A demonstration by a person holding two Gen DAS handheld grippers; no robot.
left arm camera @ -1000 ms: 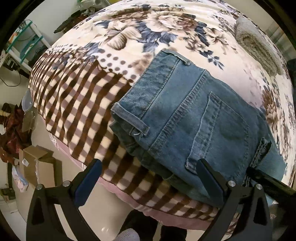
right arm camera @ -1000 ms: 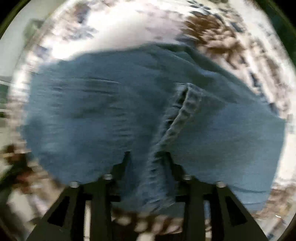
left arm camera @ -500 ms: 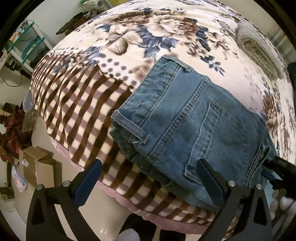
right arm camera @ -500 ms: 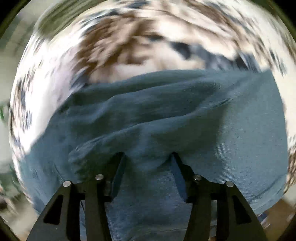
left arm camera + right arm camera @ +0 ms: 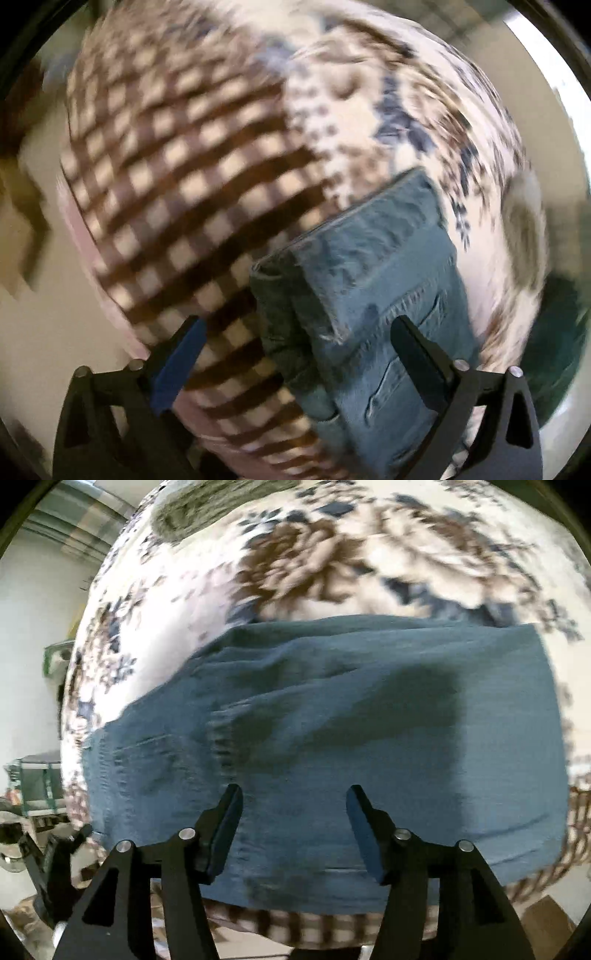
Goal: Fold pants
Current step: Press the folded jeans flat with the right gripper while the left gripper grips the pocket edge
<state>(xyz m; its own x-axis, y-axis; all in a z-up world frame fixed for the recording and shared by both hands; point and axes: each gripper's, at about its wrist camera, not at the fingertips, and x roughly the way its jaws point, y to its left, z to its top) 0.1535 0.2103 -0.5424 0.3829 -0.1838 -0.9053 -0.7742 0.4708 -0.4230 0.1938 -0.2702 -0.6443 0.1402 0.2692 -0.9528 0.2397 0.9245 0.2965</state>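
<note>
Blue denim pants [image 5: 373, 295] lie folded in a stack near the bed's front edge, waistband layers showing at the left side. In the right wrist view the pants [image 5: 351, 720] spread wide as a flat folded slab. My left gripper [image 5: 295, 332] is open and empty, held above the stack's left edge. My right gripper [image 5: 293, 797] is open and empty, its fingers just above the near part of the denim. Both views are motion-blurred.
The bed has a floral and brown-checked blanket [image 5: 192, 155]. A rolled beige towel [image 5: 207, 506] lies at the far end of the bed. Shelving [image 5: 37, 794] stands on the floor to the left. The bed's front edge is just below the pants.
My right gripper has opened and let go of the denim, and pulled back. My left gripper has swung to the left and turned, still open. The pants now lie flat.
</note>
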